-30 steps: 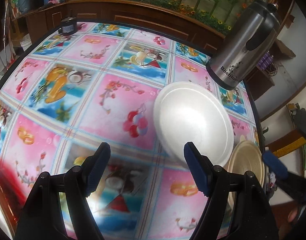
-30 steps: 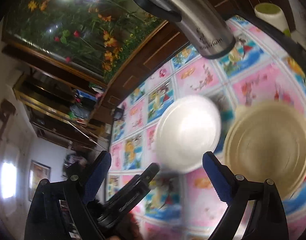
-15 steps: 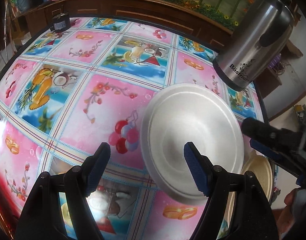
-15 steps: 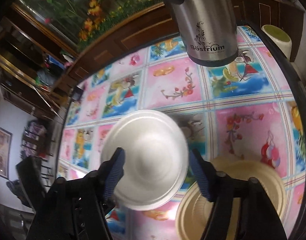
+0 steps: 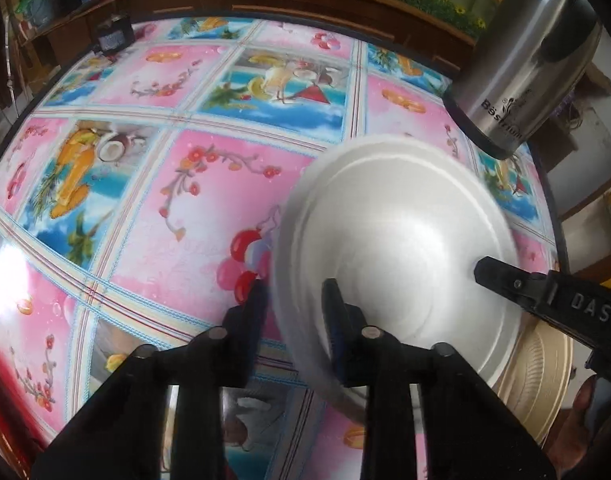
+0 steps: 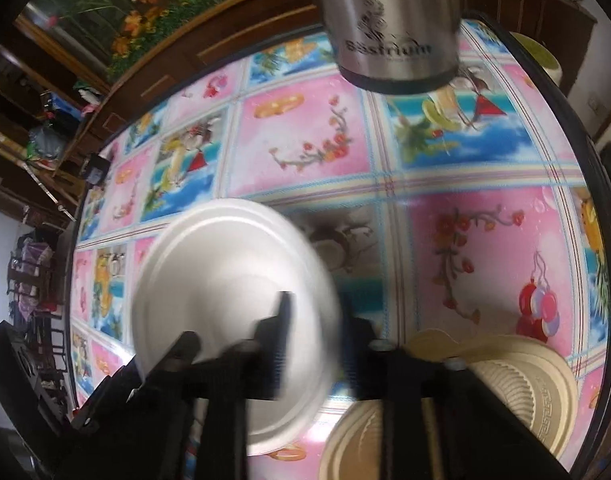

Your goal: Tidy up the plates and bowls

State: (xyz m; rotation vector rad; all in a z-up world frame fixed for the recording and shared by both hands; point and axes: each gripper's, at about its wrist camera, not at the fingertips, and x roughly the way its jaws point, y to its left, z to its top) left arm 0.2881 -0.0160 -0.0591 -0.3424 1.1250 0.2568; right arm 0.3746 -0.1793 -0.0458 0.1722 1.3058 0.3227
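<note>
White plate (image 5: 397,240) sits on fruit-print tablecloth (image 5: 193,216).

I read "Bästrium" in black script on the steel thermos jug (image 5: 521,60), upper right of my left wrist view. "DAS" stands embossed on the right gripper (image 5: 479,270), at right edge.

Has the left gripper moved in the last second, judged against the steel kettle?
Yes. The left gripper has advanced toward the steel kettle, its jaws narrowed around the near rim of the round white foam plate.
</note>
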